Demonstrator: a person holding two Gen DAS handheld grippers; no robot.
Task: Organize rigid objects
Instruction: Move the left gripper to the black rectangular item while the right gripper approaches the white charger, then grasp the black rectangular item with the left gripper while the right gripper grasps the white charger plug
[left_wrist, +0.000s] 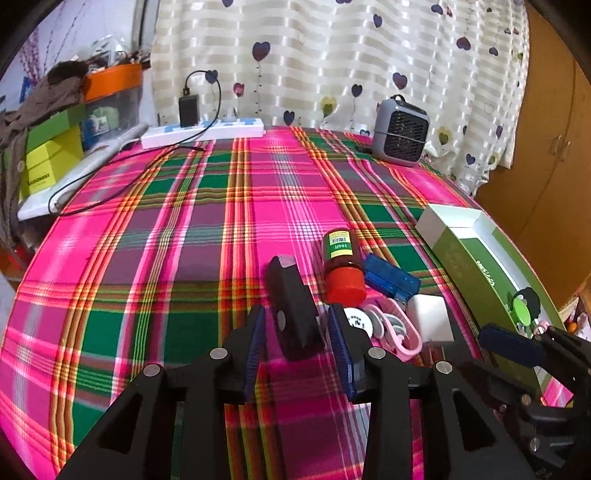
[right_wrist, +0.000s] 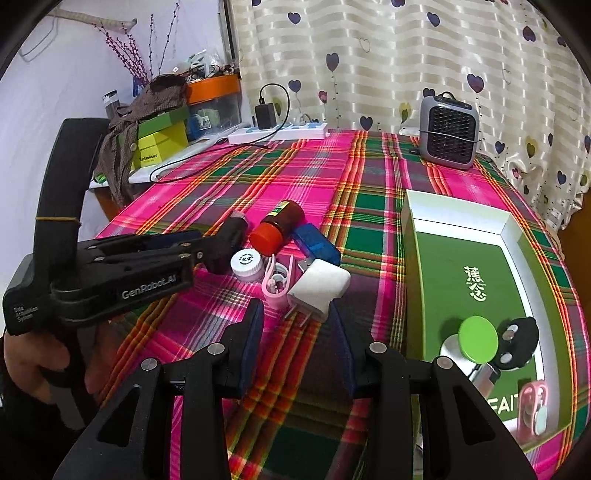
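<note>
Left gripper (left_wrist: 297, 332): points down at the cloth at a slant. Its jaws are apart, one on each side of the black block (left_wrist: 293, 308). There are gaps at both pads, so nothing is squeezed.
Black block: lies on the plaid tablecloth (left_wrist: 166, 236), at the left end of the pile, nearer the right edge than the left.
Hand (right_wrist: 44, 354): holds the left gripper's black handle, at the left of the right wrist view.
Red-capped bottle (left_wrist: 341, 264): lies on its side, just right of the block.
White round cap (right_wrist: 246, 264): sits in front of the bottle.
Pink clip (right_wrist: 277, 284): touches the white plug (right_wrist: 319, 290).
Blue case (left_wrist: 389, 278): lies behind the plug.
Right gripper (right_wrist: 297, 336): points down at a slant, jaws apart, holding nothing. The white plug lies just past its tips.
Green box (right_wrist: 476, 258): open, at the right edge. A green-lidded thing (right_wrist: 478, 338) and a black piece (right_wrist: 517, 341) lie inside.
Grey fan (right_wrist: 448, 133): stands at the far right corner.
Power strip (left_wrist: 203, 133): lies along the far edge.
</note>
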